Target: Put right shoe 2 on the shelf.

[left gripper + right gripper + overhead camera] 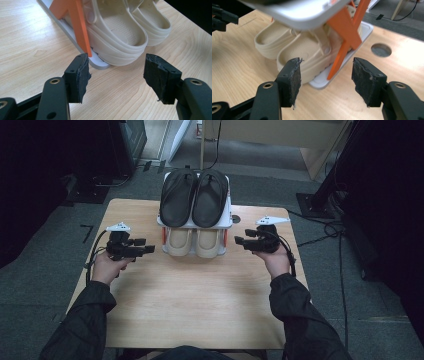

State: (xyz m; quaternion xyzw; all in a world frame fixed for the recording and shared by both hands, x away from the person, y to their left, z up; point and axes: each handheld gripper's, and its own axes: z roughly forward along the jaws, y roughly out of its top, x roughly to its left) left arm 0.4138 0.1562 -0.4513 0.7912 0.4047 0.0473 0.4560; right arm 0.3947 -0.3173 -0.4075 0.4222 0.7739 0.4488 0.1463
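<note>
A white two-level shoe rack (229, 215) with orange struts (80, 27) stands at the table's far middle. A pair of black sandals (194, 197) lies on its top shelf, and a pair of beige clogs (195, 242) sits on the bottom one. My left gripper (147, 245) hovers just left of the rack, jaws wide open and empty, pointing at the near clog (117, 37). My right gripper (239, 241) is just right of the rack, also open and empty. It faces the clogs (297, 52) and the rack's bottom plate (322, 82).
The wooden table (200, 295) has bare room in front of the rack. A round cable hole (236, 218) lies right of the rack, near the far edge. Dark floor with cables and stand legs surrounds the table.
</note>
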